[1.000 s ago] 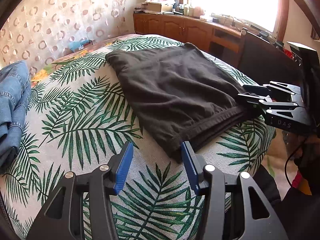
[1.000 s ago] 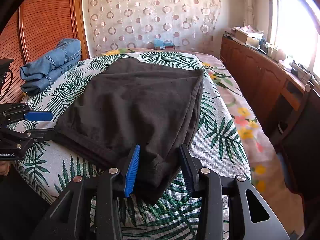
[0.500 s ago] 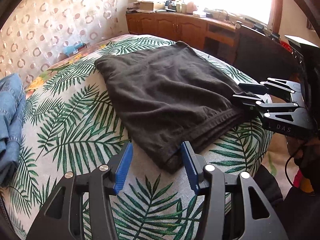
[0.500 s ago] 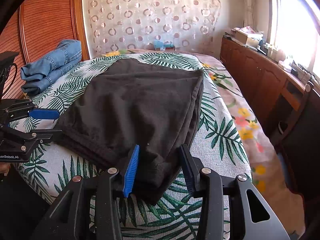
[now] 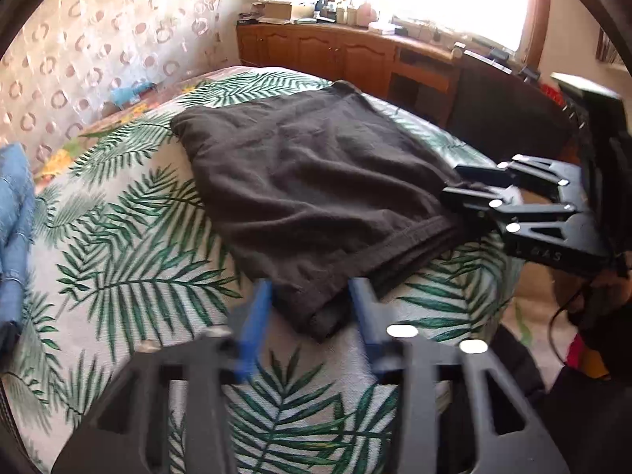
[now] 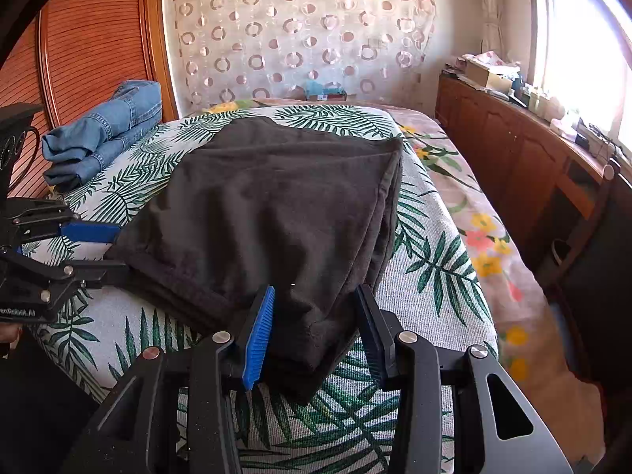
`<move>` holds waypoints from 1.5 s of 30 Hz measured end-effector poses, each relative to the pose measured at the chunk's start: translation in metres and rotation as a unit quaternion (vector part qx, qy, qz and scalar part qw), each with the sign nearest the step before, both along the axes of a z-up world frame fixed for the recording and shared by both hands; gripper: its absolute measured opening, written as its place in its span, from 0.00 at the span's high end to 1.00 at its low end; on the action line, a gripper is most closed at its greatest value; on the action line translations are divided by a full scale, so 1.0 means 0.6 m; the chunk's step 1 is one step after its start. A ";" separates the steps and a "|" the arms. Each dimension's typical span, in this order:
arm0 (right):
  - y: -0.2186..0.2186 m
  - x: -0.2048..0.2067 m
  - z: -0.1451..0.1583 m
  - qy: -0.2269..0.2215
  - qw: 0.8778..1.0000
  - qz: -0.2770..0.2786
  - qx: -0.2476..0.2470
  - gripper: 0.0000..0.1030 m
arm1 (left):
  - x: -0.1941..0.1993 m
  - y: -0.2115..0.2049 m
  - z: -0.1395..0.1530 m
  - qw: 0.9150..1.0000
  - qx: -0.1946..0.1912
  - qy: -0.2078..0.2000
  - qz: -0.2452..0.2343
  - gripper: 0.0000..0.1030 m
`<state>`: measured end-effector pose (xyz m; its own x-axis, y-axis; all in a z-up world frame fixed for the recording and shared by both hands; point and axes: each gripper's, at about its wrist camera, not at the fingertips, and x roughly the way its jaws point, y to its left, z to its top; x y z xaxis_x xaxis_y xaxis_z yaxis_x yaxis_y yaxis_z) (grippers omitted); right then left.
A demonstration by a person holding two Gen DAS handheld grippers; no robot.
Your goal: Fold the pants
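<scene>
pants (image 6: 276, 213) on bed (image 6: 430, 260), jeans (image 6: 106, 130) left

Both wrist views face the pants (image 5: 312, 197) (near, opposite corners).

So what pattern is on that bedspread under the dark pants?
Green palm fronds on an off-white bedspread, clearest in the right wrist view, beneath the pants.

Circle-patterned curtain (image 6: 300, 39) covers the far wall. Wooden cabinets (image 6: 509, 150) stand beneath a bright window (image 6: 584, 39). Slatted headboard (image 6: 91, 47) on the left.
</scene>
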<state>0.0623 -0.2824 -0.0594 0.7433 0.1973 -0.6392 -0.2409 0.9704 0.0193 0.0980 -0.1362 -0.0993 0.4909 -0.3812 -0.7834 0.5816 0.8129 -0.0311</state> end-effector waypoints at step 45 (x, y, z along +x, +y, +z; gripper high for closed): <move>-0.025 -0.024 0.010 0.025 0.999 -0.002 0.027 0.60 | -0.015 0.034 0.018 0.999 -0.017 -0.010 0.048 0.20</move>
